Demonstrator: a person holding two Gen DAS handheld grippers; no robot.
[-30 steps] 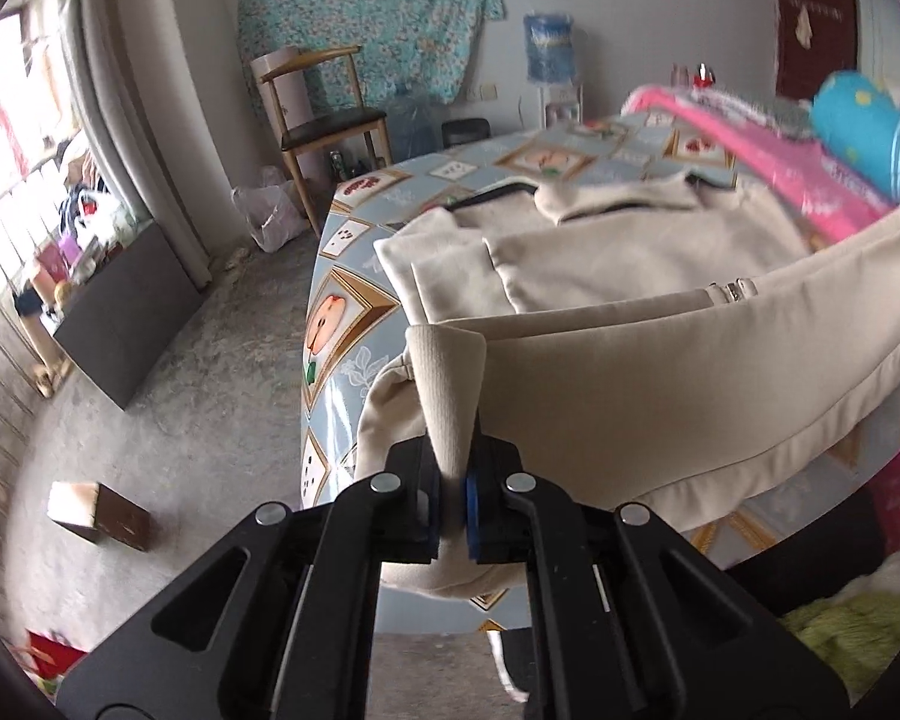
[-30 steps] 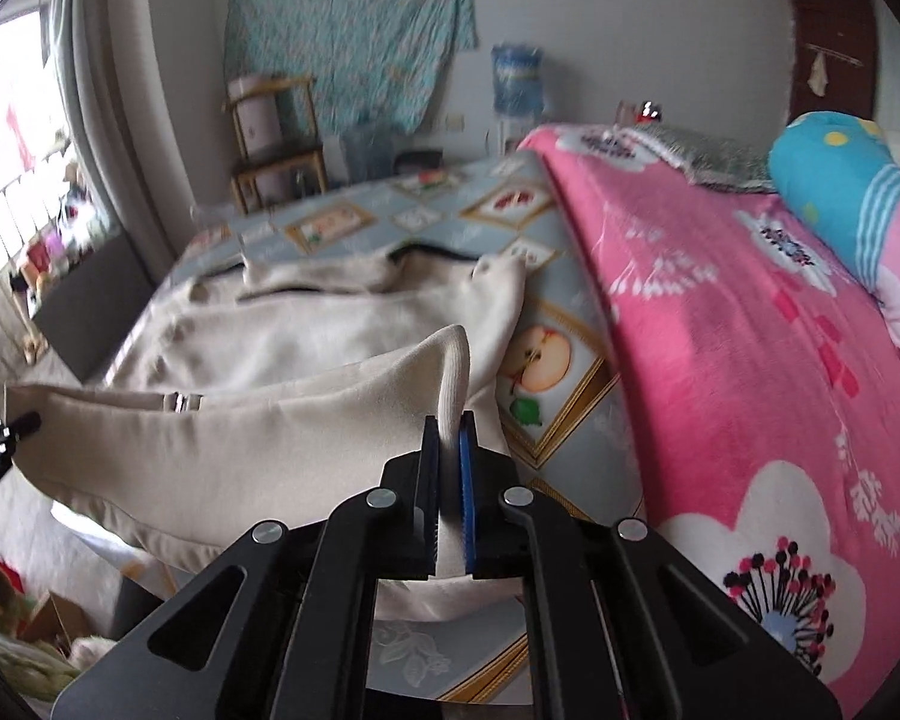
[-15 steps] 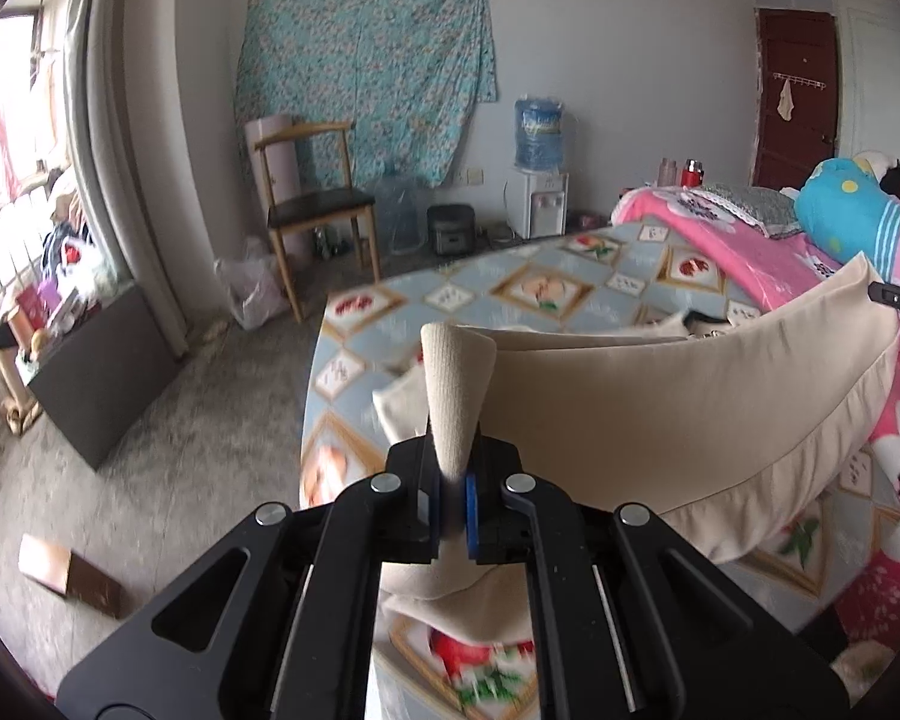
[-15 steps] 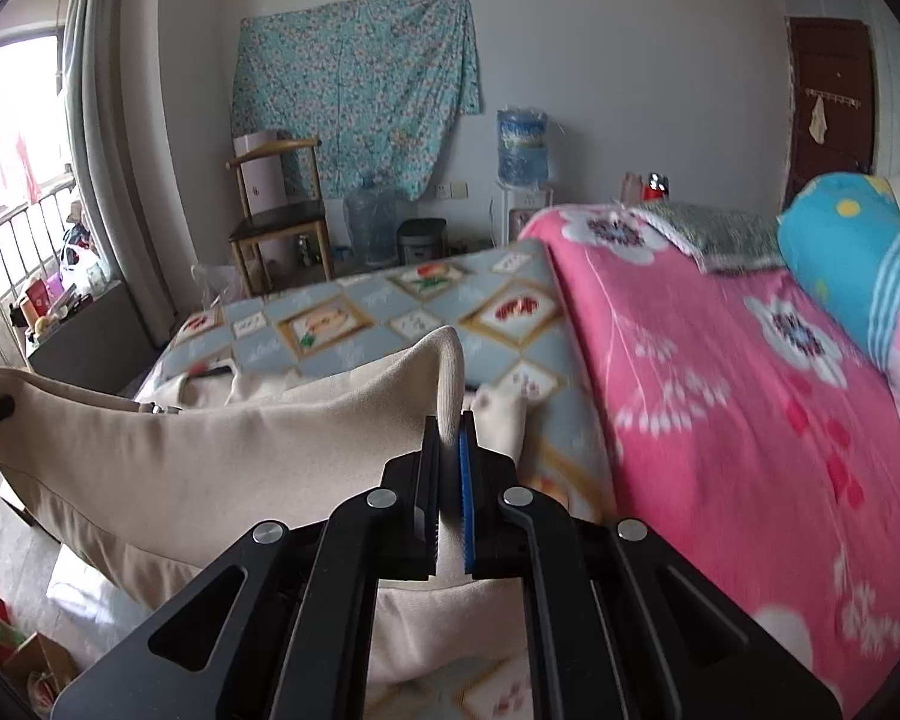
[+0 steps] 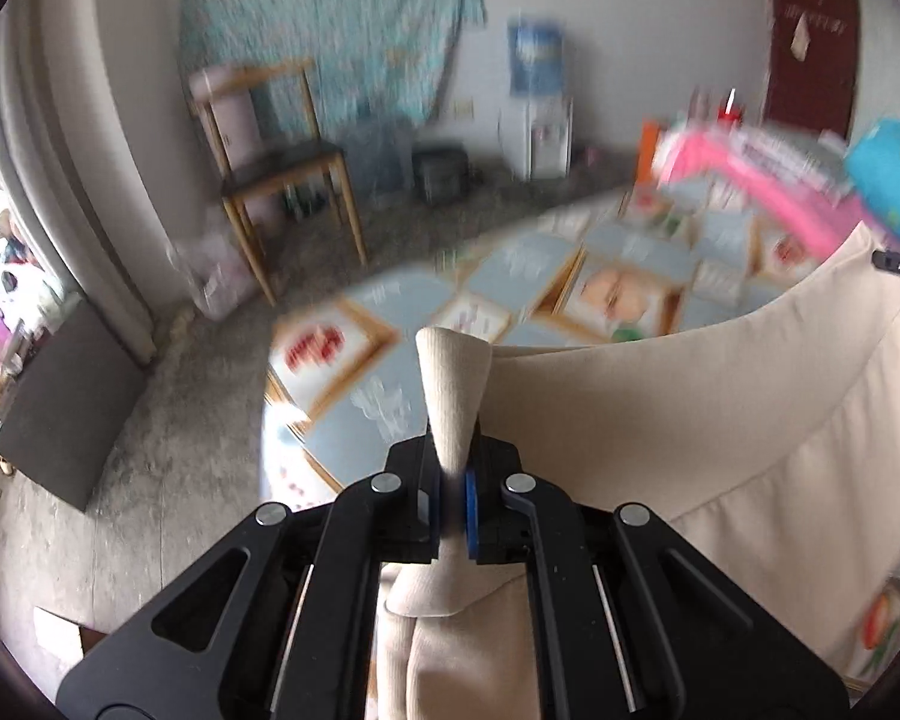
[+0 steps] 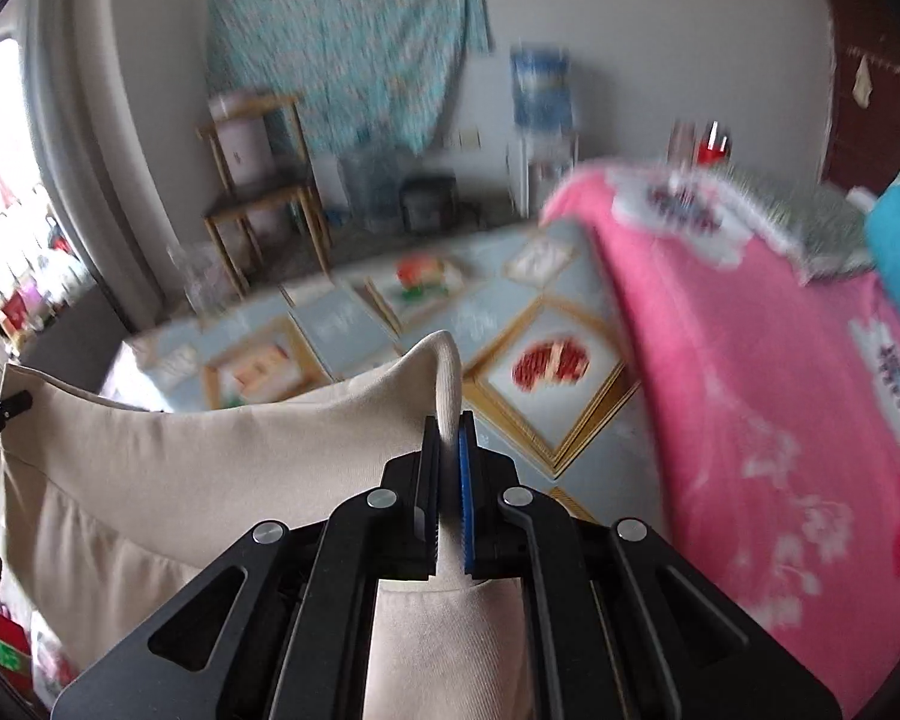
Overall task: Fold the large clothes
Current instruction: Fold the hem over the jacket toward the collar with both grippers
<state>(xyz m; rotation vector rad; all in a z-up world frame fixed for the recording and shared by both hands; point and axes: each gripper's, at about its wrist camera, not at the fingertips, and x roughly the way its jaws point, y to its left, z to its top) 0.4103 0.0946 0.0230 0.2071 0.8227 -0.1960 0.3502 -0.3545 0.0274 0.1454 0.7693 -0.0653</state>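
no text, label or number can be read anywhere; the views are blurred.

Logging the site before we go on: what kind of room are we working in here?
Most likely a lived-in bedroom at home: a bed with a patchwork sheet and a pink floral blanket, a wooden chair by the wall, and a water dispenser beyond.
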